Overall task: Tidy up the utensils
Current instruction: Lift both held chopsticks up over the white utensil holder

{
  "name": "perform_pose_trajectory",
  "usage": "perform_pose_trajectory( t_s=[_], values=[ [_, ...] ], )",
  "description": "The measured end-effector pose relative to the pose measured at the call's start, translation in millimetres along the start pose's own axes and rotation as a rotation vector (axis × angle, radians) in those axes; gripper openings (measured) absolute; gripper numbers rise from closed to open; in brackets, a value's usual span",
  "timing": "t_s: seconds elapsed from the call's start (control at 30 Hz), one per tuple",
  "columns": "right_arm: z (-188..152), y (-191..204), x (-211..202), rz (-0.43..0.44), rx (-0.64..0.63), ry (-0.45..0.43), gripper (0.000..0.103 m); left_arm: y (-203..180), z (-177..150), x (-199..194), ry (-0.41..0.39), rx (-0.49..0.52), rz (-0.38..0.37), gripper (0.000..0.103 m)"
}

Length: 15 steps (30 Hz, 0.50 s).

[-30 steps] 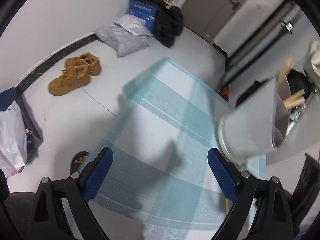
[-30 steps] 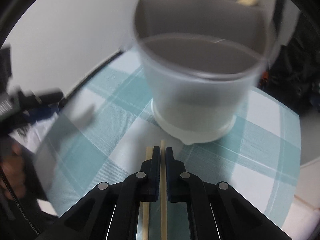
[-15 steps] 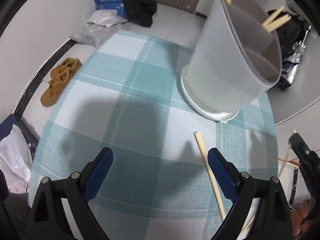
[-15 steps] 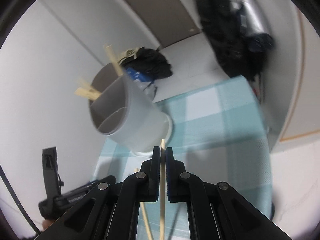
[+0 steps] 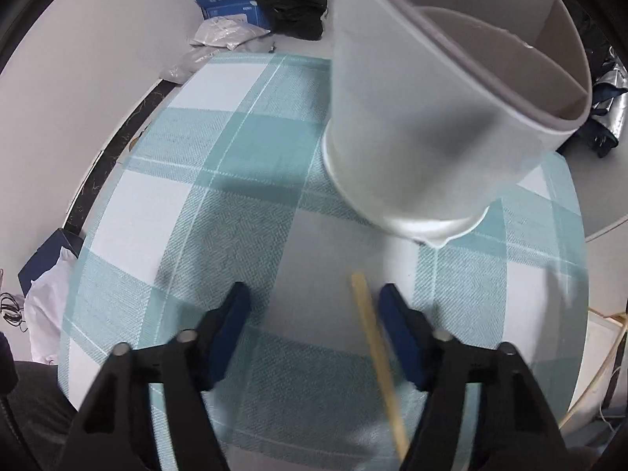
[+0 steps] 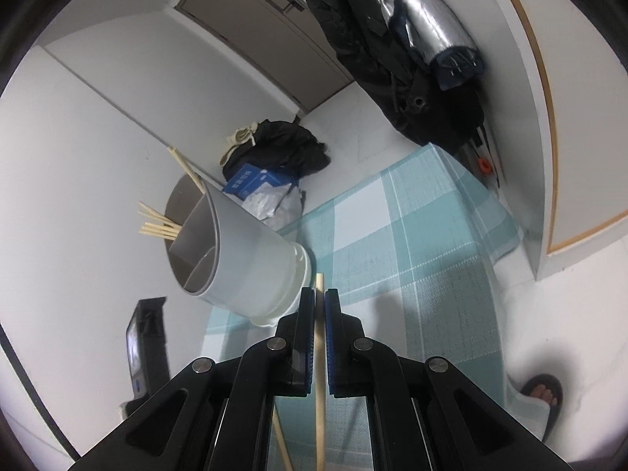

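Note:
A grey-white divided utensil holder stands on the teal checked tablecloth, with several chopsticks in it. A wooden chopstick lies on the cloth between the fingers of my left gripper, close to the right finger; the jaws stand partly open around it, not touching. My right gripper is shut on another chopstick and holds it above the table beside the holder. A second chopstick shows below it.
The tablecloth's edges drop to a white floor. A black bag and blue box lie on the floor beyond the table. Dark coats hang at the right. A sandalled foot stands by the table. A phone stands at the left.
My left gripper has moved in over the lying chopstick and its jaws have narrowed around it. My right gripper has kept its chopstick and lifted and turned away from the holder.

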State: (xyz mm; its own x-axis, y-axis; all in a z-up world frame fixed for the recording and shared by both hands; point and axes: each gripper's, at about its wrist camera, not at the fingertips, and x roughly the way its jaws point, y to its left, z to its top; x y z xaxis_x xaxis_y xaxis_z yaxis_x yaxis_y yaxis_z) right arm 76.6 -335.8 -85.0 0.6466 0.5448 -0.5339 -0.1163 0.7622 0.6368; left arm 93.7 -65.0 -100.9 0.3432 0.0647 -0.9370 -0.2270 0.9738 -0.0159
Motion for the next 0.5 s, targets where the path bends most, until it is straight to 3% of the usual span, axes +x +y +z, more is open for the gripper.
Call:
perform_pose_trajectory(
  t_s=[0.1, 0.13, 0.17, 0.5],
  values=[
    [2, 3, -3, -0.009, -0.028, -0.018, 0.004, -5, 1, 0, -0.002, -0.005, -0.006, 0.03],
    [3, 3, -5, -0.007, -0.028, -0.021, 0.004, -7, 2, 0, -0.002, -0.001, -0.012, 0.015],
    [3, 3, -6, -0.005, -0.027, -0.027, 0.004, -9, 3, 1, 0.0, -0.001, -0.019, 0.006],
    [2, -3, -16, -0.008, -0.014, -0.046, 0.004, 11, -1, -4, -0.023, -0.053, -0.101, 0.003]
  ],
)
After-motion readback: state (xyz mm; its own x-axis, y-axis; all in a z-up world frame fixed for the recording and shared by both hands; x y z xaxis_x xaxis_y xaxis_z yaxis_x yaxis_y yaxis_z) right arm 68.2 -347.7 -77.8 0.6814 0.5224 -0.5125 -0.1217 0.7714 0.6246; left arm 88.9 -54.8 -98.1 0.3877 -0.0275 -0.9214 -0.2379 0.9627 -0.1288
